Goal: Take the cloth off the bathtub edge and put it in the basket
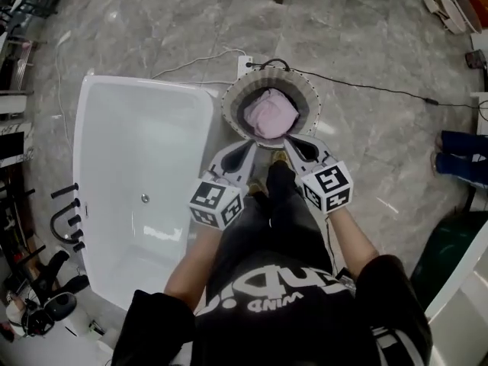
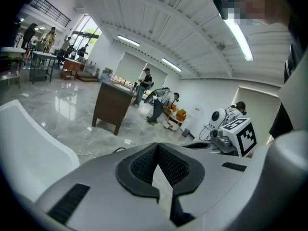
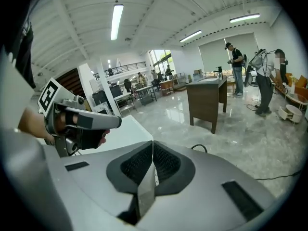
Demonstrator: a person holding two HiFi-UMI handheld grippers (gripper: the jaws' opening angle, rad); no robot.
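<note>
One soft, crumpled pink cloth (image 1: pixel 271 113) is lying inside one round, ribbed basket (image 1: pixel 231 97) beside one glossy white bathtub (image 1: pixel 114 174). The left gripper (image 1: pixel 248 146) and right gripper (image 1: pixel 293 145) are both sitting closed, holding nothing.

The left gripper (image 1: pixel 250 148) and right gripper (image 1: pixel 294 146) are held out side by side ahead of the person's torso, near each other but apart, both pointing away and slightly downward. Each has its jaws closed together with nothing between them. The bare left forearm (image 1: pixel 197 261) and right forearm (image 1: pixel 355 236) reach forward from black sleeves.
</note>
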